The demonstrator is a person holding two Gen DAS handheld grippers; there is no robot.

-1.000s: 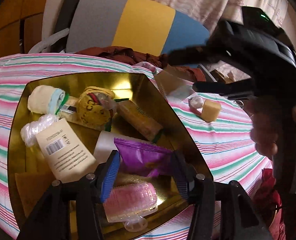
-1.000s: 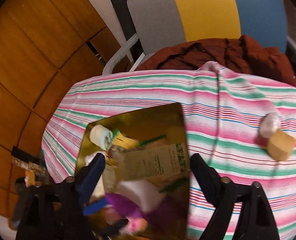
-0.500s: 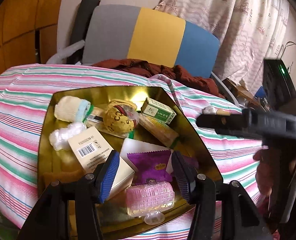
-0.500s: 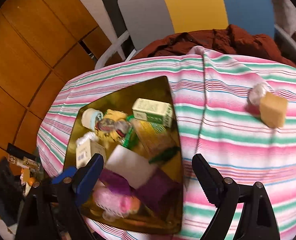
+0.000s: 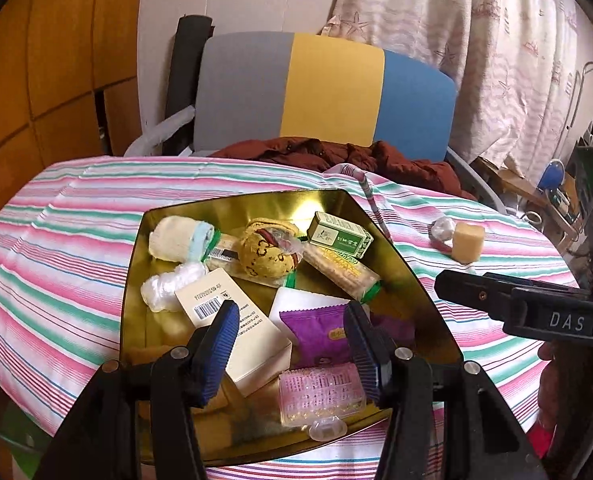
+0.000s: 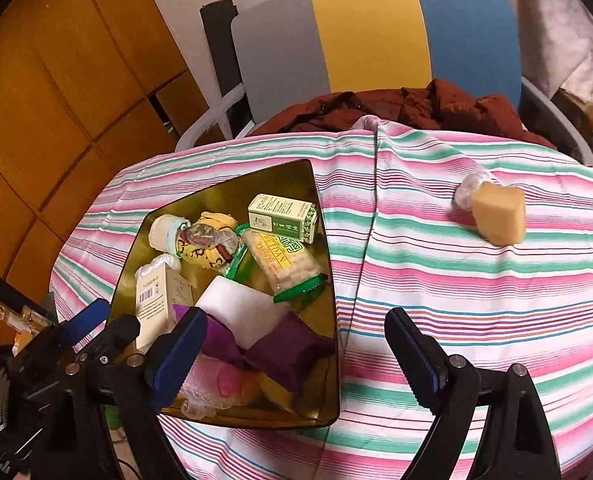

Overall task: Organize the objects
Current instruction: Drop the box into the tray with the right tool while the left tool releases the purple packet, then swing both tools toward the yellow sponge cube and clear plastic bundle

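This is a room in a home: a striped tablecloth in the middle, a chair behind, a printed curtain upper right.

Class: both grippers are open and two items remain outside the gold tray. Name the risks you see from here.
1. The tan block touches the white wad; gripping one may knock the other away.
2. The tray is crowded; another item dropped in could land on the pile and slide out.
3. The cloth has a raised fold between tray and block, which a low gripper might snag.
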